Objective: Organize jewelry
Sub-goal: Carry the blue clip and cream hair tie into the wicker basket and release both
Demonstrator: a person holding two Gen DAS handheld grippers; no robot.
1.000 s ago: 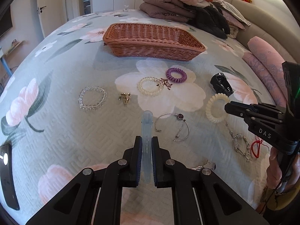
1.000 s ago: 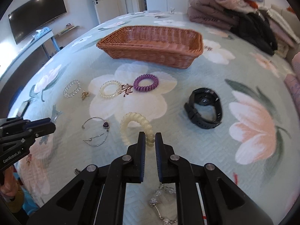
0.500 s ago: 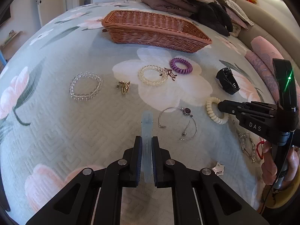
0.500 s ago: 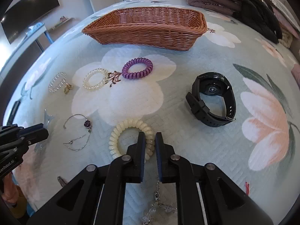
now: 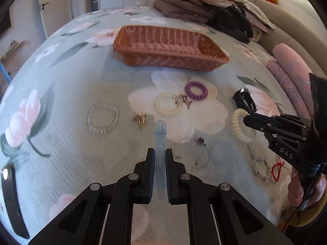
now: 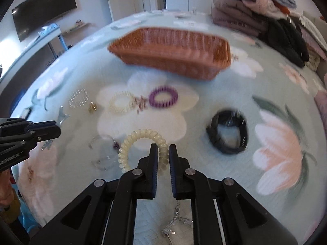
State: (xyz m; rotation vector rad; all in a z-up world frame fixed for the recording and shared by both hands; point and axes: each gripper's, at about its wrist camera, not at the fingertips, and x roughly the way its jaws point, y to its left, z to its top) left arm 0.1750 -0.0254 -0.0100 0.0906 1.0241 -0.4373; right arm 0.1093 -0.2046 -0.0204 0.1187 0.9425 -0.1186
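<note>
My left gripper [image 5: 159,153] is shut on a pale blue hair clip [image 5: 160,134] and holds it above the bedspread. My right gripper [image 6: 163,149] is shut on a cream spiral hair tie [image 6: 141,134], which hangs from its tips; it also shows in the left wrist view [image 5: 238,125]. A wicker basket [image 5: 169,59] stands at the far side. On the bedspread lie a purple spiral tie [image 5: 196,90], a cream bead bracelet [image 5: 166,104], a clear bead bracelet [image 5: 102,117], a gold earring [image 5: 140,118], a silver bangle [image 5: 192,153] and a black watch [image 6: 227,135].
A silver chain bracelet [image 5: 259,168] and a red cord [image 5: 277,169] lie at the near right. Folded clothes [image 5: 204,2] are stacked beyond the basket, with pink pillows [image 5: 290,69] at the right. A black phone [image 5: 10,196] lies at the left edge.
My right gripper has closed on the cream spiral tie and lifted it off the bedspread. Both views have tilted up, and the left gripper has risen with the clip.
</note>
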